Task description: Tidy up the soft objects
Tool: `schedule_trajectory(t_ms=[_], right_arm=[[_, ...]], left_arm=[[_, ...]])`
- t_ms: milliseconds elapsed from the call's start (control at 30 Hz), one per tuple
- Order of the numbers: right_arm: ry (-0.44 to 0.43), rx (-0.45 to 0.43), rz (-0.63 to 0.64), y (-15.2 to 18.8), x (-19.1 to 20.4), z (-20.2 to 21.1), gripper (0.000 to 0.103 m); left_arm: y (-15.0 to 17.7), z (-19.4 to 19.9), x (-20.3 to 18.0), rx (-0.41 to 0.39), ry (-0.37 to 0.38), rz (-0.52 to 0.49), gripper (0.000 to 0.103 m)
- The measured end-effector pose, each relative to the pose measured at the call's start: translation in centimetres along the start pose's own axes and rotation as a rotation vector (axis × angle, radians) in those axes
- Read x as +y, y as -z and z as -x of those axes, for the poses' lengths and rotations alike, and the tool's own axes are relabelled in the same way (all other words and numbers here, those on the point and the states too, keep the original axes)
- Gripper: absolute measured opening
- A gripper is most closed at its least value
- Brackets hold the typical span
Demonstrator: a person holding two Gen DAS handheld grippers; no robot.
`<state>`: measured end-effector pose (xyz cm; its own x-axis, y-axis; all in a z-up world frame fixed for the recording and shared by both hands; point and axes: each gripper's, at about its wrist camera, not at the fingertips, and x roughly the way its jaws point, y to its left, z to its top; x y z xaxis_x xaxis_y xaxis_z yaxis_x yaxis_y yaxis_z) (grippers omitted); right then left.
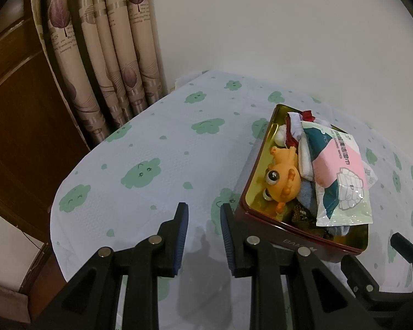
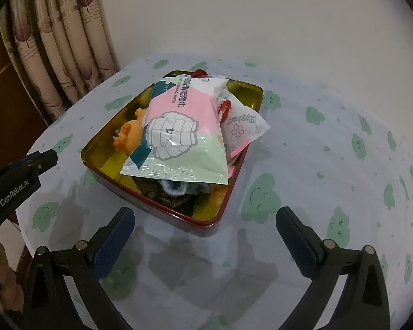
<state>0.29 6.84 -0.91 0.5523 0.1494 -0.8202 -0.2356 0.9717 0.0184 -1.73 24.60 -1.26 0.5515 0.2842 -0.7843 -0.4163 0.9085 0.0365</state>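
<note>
A red tin box with a gold inside (image 2: 203, 221) (image 1: 289, 232) stands on the table. In it lie an orange big-eyed toy (image 1: 282, 177) (image 2: 128, 136), a pink, green and white wipes pack (image 2: 179, 129) (image 1: 341, 176), a white tissue pack (image 2: 245, 123), and grey and white socks (image 2: 176, 185) (image 1: 307, 163). My left gripper (image 1: 203, 216) hovers empty just left of the box's near corner, jaws a little apart. My right gripper (image 2: 205, 225) is wide open and empty in front of the box. The left gripper's tip also shows in the right wrist view (image 2: 45, 159).
The table wears a pale cloth with green cloud prints (image 1: 140, 173) (image 2: 344, 151). Patterned curtains (image 1: 110, 55) and a brown wooden door (image 1: 16, 110) stand at the back left. A plain wall (image 2: 261, 13) runs behind. The table's left edge falls off near the curtains.
</note>
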Motion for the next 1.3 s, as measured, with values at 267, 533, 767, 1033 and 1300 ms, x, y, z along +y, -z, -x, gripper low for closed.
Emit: schedule_trajectory(t_ms=[267, 533, 767, 1033, 1300], right_arm=[[-0.003, 0.006, 0.000, 0.07, -0.24, -0.15, 0.102], [-0.003, 0.016, -0.003, 0.28, -0.36, -0.29, 0.102], [-0.002, 0.015, -0.001, 0.33, -0.26, -0.36, 0.102], [-0.009, 0.028, -0.007, 0.50, -0.19, -0.48, 0.102], [-0.010, 0.030, -0.006, 0.43, -0.22, -0.55, 0.102]], left_arm=[[0.00, 0.06, 0.08, -0.010, -0.005, 0.010, 0.024], [-0.01, 0.18, -0.04, -0.014, -0.008, 0.011, 0.024], [0.00, 0.18, -0.02, -0.015, -0.009, 0.009, 0.024], [0.00, 0.23, -0.16, -0.017, -0.010, 0.003, 0.024], [0.06, 0.28, -0.18, -0.022, -0.016, 0.002, 0.024]])
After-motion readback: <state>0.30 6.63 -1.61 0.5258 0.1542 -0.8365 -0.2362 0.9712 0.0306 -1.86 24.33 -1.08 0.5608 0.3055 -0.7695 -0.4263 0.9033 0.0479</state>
